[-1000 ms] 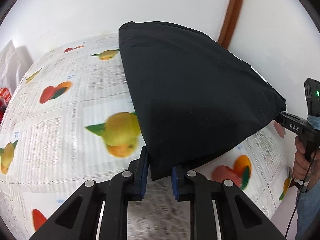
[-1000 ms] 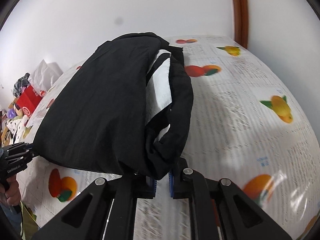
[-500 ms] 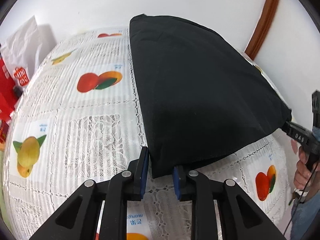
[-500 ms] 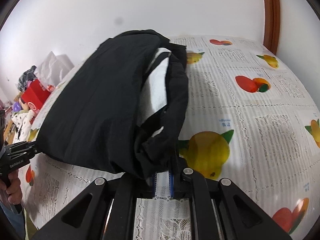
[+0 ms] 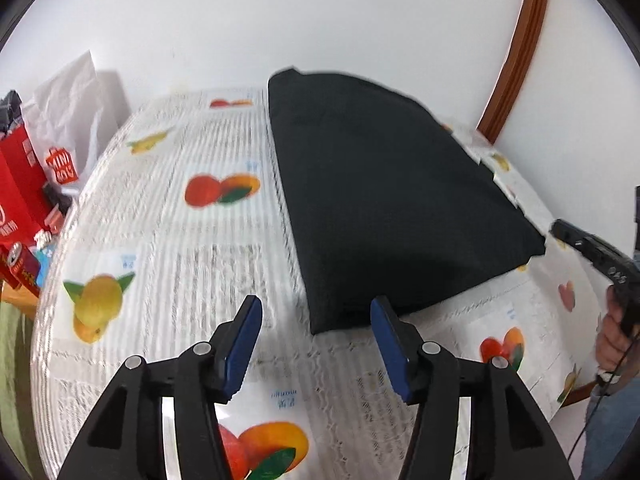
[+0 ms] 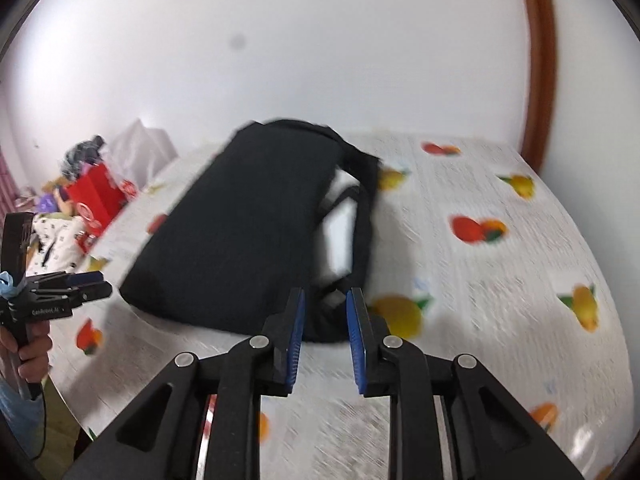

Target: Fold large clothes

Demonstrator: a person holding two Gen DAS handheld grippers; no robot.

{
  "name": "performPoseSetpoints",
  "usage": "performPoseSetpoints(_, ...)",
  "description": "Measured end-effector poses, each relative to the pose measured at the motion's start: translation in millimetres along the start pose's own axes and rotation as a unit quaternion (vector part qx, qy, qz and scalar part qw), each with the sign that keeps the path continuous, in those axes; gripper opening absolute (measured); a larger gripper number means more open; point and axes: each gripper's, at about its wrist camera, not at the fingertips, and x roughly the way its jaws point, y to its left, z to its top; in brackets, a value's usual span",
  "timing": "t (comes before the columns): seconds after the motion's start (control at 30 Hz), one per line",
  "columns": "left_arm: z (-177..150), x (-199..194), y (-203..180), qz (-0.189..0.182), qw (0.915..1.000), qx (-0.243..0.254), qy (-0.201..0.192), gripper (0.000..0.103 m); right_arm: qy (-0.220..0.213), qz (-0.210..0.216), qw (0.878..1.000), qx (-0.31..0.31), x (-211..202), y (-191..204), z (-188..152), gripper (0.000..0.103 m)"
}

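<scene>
**Both claws open, black garment lying folded on desk**

Left wrist view. Left claw [image 5: 316,318] spread wide, blue pads bare, nothing between them. It hangs over the fruit-print tablecloth [image 5: 168,248] covering the desk. The folded black garment [image 5: 384,208] lies flat on the cloth, running from just beyond the right finger back toward the far wall; its near corner sits between the two fingertips in the frame but is not touched by either. Right claw [image 5: 560,229] enters from the right edge, tip just beside the garment's right corner; jaw gap cannot be read from this view. The hand [image 5: 614,332] holding it shows at the lower right. Red box [image 5: 18,184] and white bag [image 5: 76,116] stand at the far left off the desk edge. Wooden door frame [image 5: 516,52] at the far right.

Right wrist view. Right claw [image 6: 325,320] parted to a moderate gap, pads empty, near end of the black garment [image 6: 248,232] just beyond the tips. Garment lies as a long folded bundle; a white patch [image 6: 340,236] shows through its right-hand side under a black strip. Left claw [image 6: 90,284] is at the left edge, near the garment's near left corner, apart from it. Frame is motion-blurred, tablecloth [image 6: 500,280] detail smeared. Red box [image 6: 98,196] at far left.
</scene>
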Motion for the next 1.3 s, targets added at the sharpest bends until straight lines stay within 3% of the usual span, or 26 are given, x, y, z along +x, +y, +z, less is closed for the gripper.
performPoseSetpoints(0.1,11,4,-5,-0.003,0.9999,-0.002,-0.011,0.057,-0.008,-0.015,1.000,-0.008,17,14,5,0.021)
performPoseSetpoints(0.3,25,44,-10,0.008,0.9998,-0.011,0.015,0.057,0.051,-0.064,0.995,0.054,55,-4,-6,0.021)
performPoseSetpoints(0.5,14,55,-17,0.002,0.9988,-0.013,0.048,0.057,0.047,-0.078,0.993,0.081,38,-20,-12,0.021)
performPoseSetpoints(0.7,8,23,-30,0.025,0.9990,-0.009,0.035,0.058,0.049,-0.109,0.990,0.075,8,-8,-8,0.024)
performPoseSetpoints(0.77,8,6,-33,0.037,0.9990,-0.011,0.023,0.065,0.046,-0.124,0.989,0.072,-6,1,-6,0.045)
performPoseSetpoints(0.83,6,-12,-36,0.041,0.9990,-0.014,0.008,0.070,0.036,-0.132,0.988,0.070,-23,11,-4,0.059)
performPoseSetpoints(1.03,-6,-74,-55,0.068,0.9968,-0.003,-0.041,0.084,0.012,-0.169,0.984,0.046,-72,44,-4,0.065)
performPoseSetpoints(1.17,-14,-101,-63,0.072,0.9955,0.000,-0.061,0.090,-0.014,-0.189,0.981,0.047,-107,61,-11,0.093)
performPoseSetpoints(1.3,-23,-123,-66,0.075,0.9940,0.003,-0.079,0.093,-0.037,-0.207,0.977,0.036,-139,76,-19,0.097)
